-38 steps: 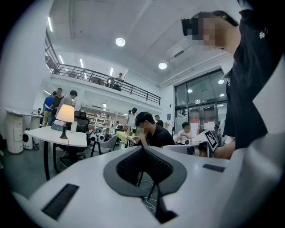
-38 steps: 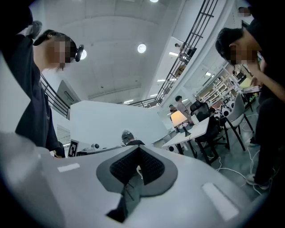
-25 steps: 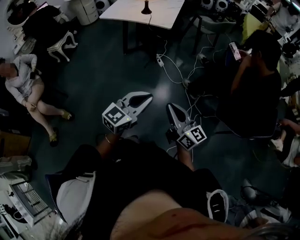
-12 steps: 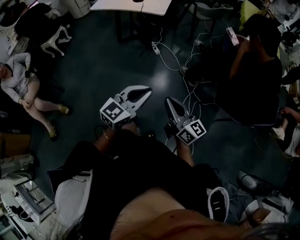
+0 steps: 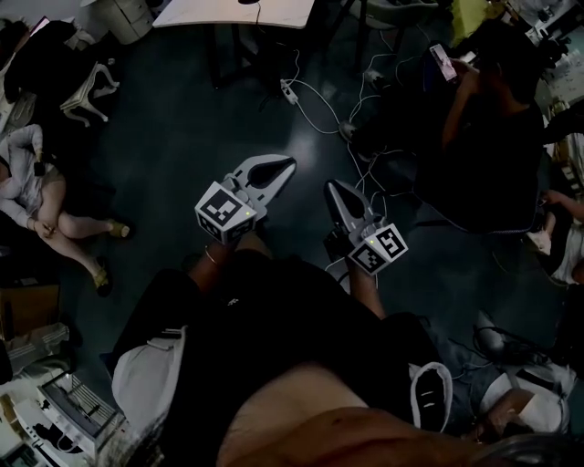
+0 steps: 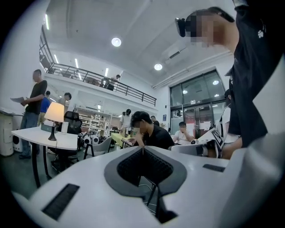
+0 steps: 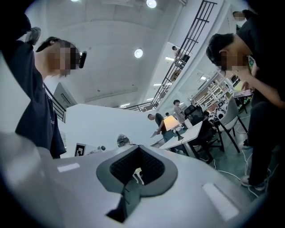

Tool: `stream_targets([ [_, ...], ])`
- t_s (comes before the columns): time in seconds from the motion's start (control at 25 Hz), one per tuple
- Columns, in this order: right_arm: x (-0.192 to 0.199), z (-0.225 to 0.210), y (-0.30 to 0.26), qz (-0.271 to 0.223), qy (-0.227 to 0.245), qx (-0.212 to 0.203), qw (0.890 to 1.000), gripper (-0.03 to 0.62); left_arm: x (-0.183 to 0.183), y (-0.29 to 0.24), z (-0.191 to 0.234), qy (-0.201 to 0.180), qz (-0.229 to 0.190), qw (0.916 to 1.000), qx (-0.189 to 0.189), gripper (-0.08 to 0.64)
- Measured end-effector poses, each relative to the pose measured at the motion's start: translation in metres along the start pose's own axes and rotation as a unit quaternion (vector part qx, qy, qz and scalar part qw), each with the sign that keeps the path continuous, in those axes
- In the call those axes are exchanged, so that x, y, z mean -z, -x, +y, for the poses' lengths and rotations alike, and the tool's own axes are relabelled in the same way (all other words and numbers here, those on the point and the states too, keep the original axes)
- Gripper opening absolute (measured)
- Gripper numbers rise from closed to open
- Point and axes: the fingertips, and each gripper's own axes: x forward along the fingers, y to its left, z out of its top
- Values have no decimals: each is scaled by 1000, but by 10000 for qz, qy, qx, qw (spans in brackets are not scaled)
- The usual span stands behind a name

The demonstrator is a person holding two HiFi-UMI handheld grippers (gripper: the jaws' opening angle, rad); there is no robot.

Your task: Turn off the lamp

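Fingers (image 6: 84,187) of your left gripper (image 5: 284,165): two, pressed together along one seam, nothing between them. Fingers (image 7: 191,196) of your right gripper (image 5: 332,188): two, likewise closed tip to tip, empty.

Marker cubes: two, one per tool. You hold the left cube (image 5: 224,212) and the right cube (image 5: 379,248) in front of your body, near each other but apart, over the dark floor (image 5: 182,137).

Lamp (image 6: 54,113): one, lit, pale shade, upright on the white table (image 6: 42,136), well apart from both of your grippers. Your right gripper view shows the same lamp (image 7: 171,122) glowing on that table (image 7: 189,132).

Table (image 5: 219,13): one, at the top edge of the head view, ahead of your jaws.

White cables (image 5: 321,102): several, looping over the floor between table and grippers; exact count unclear.

Power strip (image 5: 286,88): one, among the cables.

Other people in the head view: two counted. One seated person (image 5: 32,182) is low at the left. One person in black (image 5: 497,119) at the upper right holds one phone (image 5: 441,62).
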Motion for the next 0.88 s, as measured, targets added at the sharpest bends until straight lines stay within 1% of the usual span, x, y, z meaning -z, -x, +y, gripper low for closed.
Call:
stream_targets([
  [0.16,1,-12,-16,47,-27,152,9999,0,6,-5,20,115,4,9999,89,8],
  [0.28,2,-18,-35,58,-6,203,9998,1,7,-7,48,83,6,9999,86,8],
  [0.44,5,-30,-59,39,-14,385,9992,0,2,-12,85,250,-18,9996,140,8],
  [0.68,3,-49,-100,21,-48,535,9986,0,-2,-22,129,274,-29,9993,243,8],
  [0.8,10,-56,-125,151,-121,531,9984,1,0,-18,155,329,-30,9993,174,8],
  [0.88,14,-66,-147,322,-185,467,9982,0,4,-14,179,405,-66,9992,15,8],
])
